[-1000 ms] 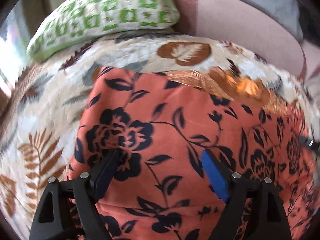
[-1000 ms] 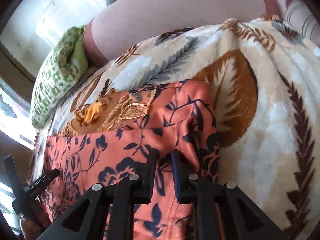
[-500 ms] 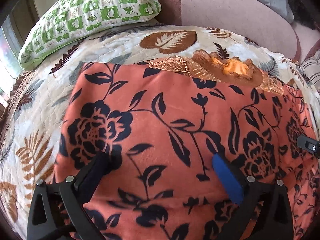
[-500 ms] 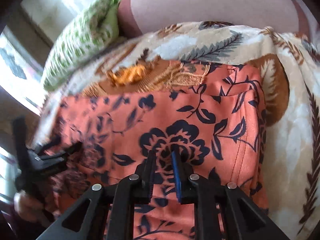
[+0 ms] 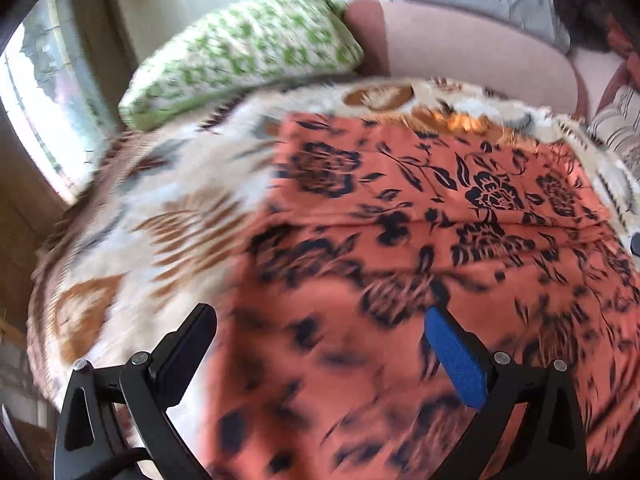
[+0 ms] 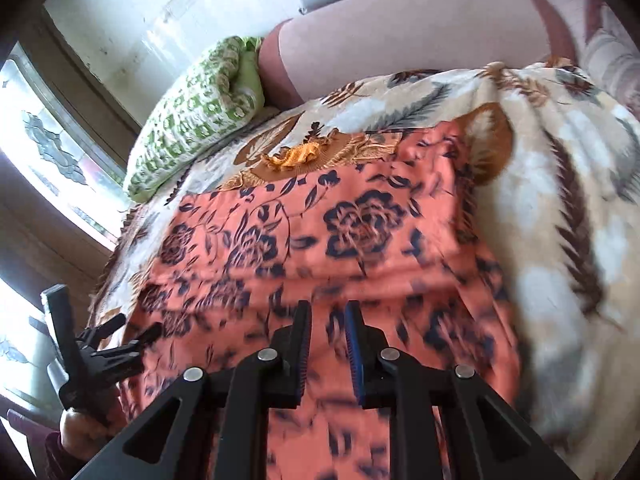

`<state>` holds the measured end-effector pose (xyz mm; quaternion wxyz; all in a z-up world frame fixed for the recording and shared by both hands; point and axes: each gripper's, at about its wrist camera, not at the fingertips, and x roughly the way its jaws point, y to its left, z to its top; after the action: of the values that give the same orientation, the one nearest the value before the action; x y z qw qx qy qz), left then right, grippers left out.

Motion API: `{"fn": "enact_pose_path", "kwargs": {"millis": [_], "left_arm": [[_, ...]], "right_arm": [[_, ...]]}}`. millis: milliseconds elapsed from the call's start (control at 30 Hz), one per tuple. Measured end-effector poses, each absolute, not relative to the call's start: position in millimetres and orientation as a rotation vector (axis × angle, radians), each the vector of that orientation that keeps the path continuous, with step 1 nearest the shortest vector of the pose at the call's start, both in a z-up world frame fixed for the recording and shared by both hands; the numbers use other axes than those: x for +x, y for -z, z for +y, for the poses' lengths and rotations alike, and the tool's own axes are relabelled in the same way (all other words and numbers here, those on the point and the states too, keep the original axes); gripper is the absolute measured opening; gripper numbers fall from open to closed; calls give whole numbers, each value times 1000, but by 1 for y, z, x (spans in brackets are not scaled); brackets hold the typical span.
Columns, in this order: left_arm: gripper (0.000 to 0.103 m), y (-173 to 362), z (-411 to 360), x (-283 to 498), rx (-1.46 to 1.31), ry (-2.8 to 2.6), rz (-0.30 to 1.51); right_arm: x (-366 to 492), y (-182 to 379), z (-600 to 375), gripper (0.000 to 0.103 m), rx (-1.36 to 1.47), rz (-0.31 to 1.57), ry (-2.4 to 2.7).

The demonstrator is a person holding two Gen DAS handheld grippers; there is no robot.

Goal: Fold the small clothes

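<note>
Left gripper [image 5: 320, 344]: jaws spread wide, empty, above the garment's near left edge.
Right gripper [image 6: 328, 344]: jaws have just been parting, a narrow gap, nothing between them.
Orange floral garment [image 6: 360, 240]: folded over, flat on the leaf-print blanket [image 6: 560, 200].
Green pillow [image 5: 240, 52]: beyond, well apart.
Risk: the released fold may slip open; loose cloth could catch a finger.

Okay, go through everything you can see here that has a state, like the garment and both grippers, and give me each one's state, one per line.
Orange floral garment: lying on the blanket, folded over with a crease across it, not held.
Left gripper: open wide, nothing between its fingers.
Right gripper: jaws just opening, narrow gap, nothing gripped.
Leaf-print blanket: spread under the garment.
Green checked pillow: lying at the blanket's far edge.
</note>
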<state>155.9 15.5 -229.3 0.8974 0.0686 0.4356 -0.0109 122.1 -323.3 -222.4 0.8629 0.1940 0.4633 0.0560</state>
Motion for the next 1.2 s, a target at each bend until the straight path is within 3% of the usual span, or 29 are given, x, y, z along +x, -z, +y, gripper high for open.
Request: {"fn": "enact_pose_path", "kwargs": {"millis": [67,133,533,667,1067,1200], "left_arm": [[103,220,34,134,153,3,880],[103,212,57,106,179,-37,867],[101,239,150,25,-25,-17,1103],[78,249,158,21,-150,45,1137],[76,286,121,41,-120,172,1191],[54,292,122,44,-182,197,1195]], "right_arm": [[101,217,-327,38,425,962,-115],[75,210,-334,74,435,956,-88],[-26,215,-346,74,536,1161,-81],[-39,221,-340,74,547,1188,-84],[-30,214,-223,74,199,1162,-250],[-20,228,-170,74,-48,1152,-247]]}}
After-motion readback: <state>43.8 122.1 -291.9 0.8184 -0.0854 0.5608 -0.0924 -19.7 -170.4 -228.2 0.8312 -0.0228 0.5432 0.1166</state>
